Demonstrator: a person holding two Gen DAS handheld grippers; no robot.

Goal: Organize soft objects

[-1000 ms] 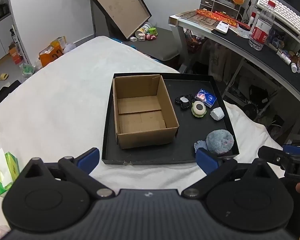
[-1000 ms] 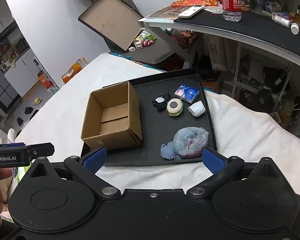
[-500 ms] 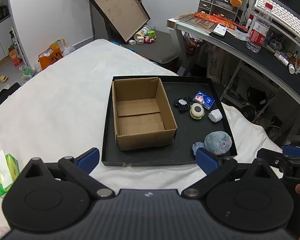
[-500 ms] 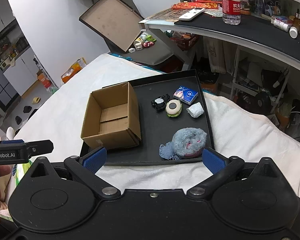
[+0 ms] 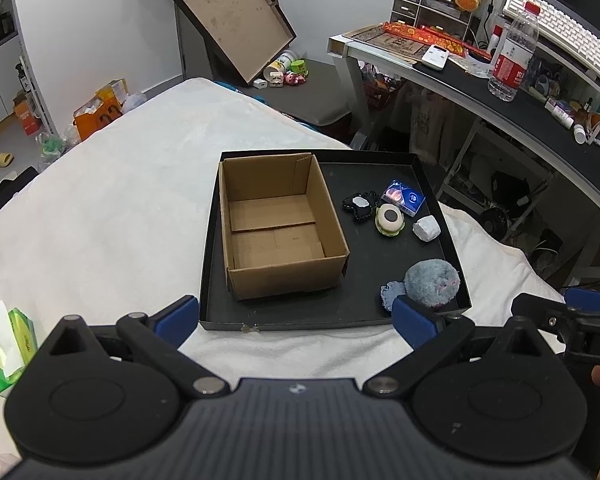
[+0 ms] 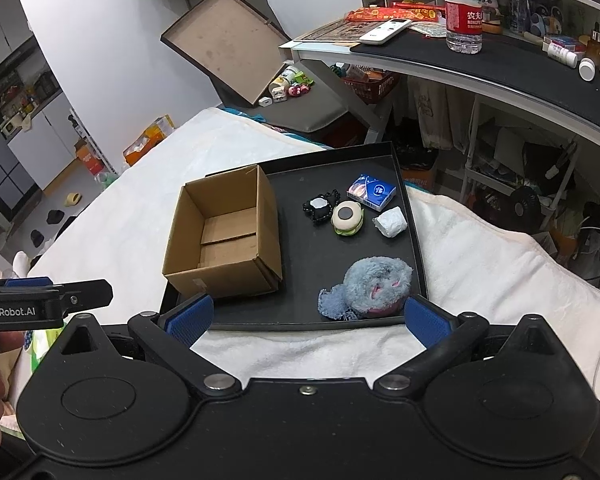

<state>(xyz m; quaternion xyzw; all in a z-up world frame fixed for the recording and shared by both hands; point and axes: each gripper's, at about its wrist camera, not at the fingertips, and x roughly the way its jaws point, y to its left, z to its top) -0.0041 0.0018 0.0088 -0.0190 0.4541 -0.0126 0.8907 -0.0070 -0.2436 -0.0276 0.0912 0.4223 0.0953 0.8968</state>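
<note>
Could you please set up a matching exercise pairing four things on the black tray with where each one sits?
Things:
1. cardboard box
2. fluffy blue plush
3. blue packet
4. white wad

Places:
A. near right corner of the tray
B. left part of the tray
C. right edge, just nearer than the blue packet
D. farthest of the small items

Pairs: 1-B, 2-A, 3-D, 4-C

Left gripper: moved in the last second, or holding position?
Yes. In the left wrist view the black tray and cardboard box sit slightly higher and smaller than a second ago, so the left gripper has drawn back a little, jaws wide open.
</note>
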